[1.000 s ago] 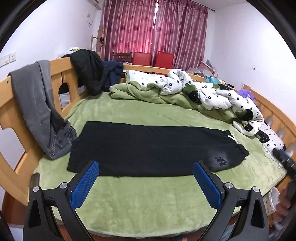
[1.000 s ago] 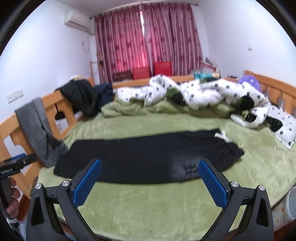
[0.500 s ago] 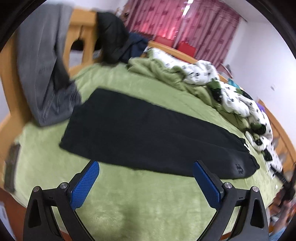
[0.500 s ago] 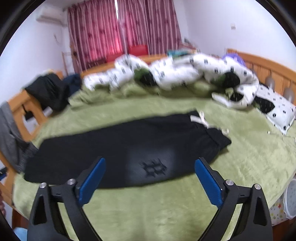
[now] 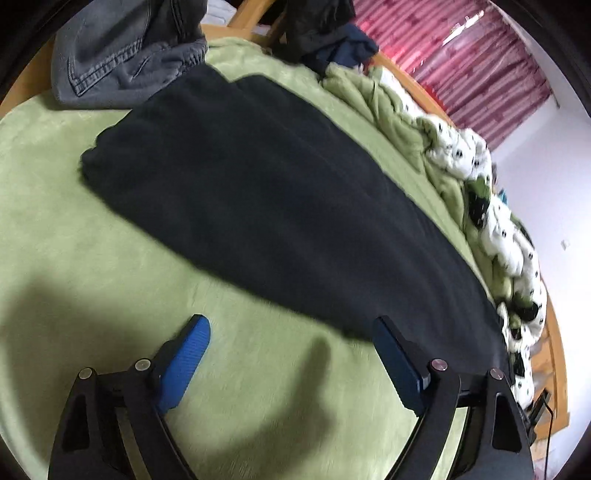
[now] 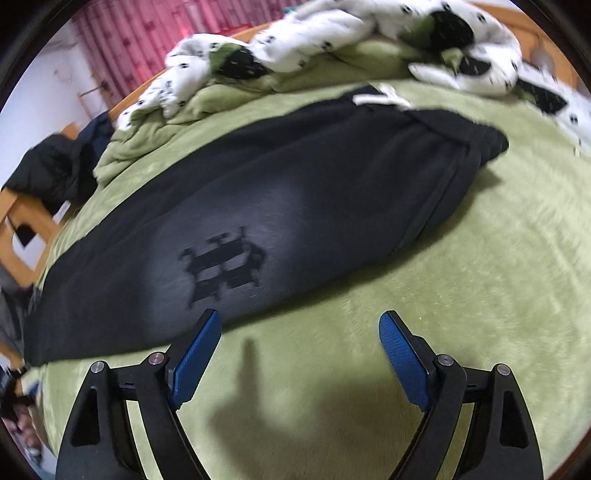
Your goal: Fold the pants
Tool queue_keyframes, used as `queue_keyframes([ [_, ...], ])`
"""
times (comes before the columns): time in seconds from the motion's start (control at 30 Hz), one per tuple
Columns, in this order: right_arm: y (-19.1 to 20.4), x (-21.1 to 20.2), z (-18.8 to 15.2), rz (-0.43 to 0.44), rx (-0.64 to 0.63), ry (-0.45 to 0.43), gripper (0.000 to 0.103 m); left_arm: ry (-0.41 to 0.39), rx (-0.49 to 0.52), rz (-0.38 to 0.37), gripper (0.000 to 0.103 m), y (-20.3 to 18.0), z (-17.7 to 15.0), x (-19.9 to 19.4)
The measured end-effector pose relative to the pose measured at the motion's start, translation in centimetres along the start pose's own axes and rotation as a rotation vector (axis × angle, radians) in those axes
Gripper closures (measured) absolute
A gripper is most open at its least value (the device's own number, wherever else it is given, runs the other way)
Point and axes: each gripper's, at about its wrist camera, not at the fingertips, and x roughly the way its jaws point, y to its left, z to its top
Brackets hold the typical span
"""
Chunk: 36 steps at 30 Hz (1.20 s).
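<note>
Black pants (image 5: 273,192) lie flat and lengthwise on the green bed cover (image 5: 92,258), legs folded onto each other. In the left wrist view their hem end is at upper left. In the right wrist view the pants (image 6: 332,192) show the waistband with a white drawstring (image 6: 380,98) at upper right and a dark logo (image 6: 225,264) on the near side. My left gripper (image 5: 291,332) is open and empty, low over the cover at the pants' near edge. My right gripper (image 6: 299,332) is open and empty, just short of the near edge by the logo.
Grey jeans (image 5: 122,51) hang from the wooden bed rail beside the hem end. A dark jacket (image 5: 317,26) lies past them. A rumpled green and white spotted duvet (image 6: 332,40) runs along the far side of the bed. Red curtains (image 5: 480,66) hang behind.
Both grippers have dropped and moved forward toward the pants' near edge, the left toward the leg end, the right toward the waist end. The pants have not moved.
</note>
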Motion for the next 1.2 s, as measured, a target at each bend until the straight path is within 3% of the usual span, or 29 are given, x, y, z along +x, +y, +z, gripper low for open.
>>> queue_keyframes([
  [0.1, -1.0, 1.4, 0.7, 0.045, 0.066, -0.018, 0.016, -0.029, -0.024, -0.027, 0.02, -0.1, 0.8, 1.0],
  [0.2, -1.4, 2.3, 2.1, 0.054, 0.105, -0.051, 0.016, -0.046, -0.099, 0.023, 0.046, 0.5, 1.9, 1.8],
  [0.27, -1.6, 2.6, 3.1, 0.047, 0.141, -0.064, 0.04, -0.054, -0.142, 0.051, 0.071, 0.9, 2.7, 1.9],
  [0.3, -1.6, 2.7, 3.7, 0.044, 0.153, -0.06, 0.07, -0.053, -0.148, 0.073, 0.09, 1.0, 3.1, 1.8],
  [0.33, -1.6, 2.6, 4.3, 0.047, 0.16, -0.062, 0.082, -0.055, -0.139, 0.076, 0.091, 1.0, 3.5, 1.5],
  [0.57, 1.1, -1.3, 8.1, 0.135, 0.099, -0.184, 0.086, -0.209, 0.086, 0.042, 0.092, -4.9, 7.7, -2.4],
  [0.7, 3.1, -1.7, 11.2, 0.139, 0.035, -0.218, 0.086, -0.259, 0.114, 0.018, 0.092, -7.6, 11.6, -2.0],
  [0.8, 4.3, -0.6, 13.9, 0.14, 0.017, -0.221, 0.087, -0.313, 0.146, 0.06, 0.092, -9.4, 14.3, -0.3],
  [1.0, 7.0, 5.5, 19.6, 0.08, -0.046, -0.211, 0.087, -0.323, 0.147, 0.14, 0.092, -10.6, 18.4, 6.2],
  [1.2, 8.2, 14.2, 21.6, -0.037, -0.049, -0.118, 0.085, -0.252, 0.127, 0.25, 0.092, -10.3, 19.7, 13.1],
])
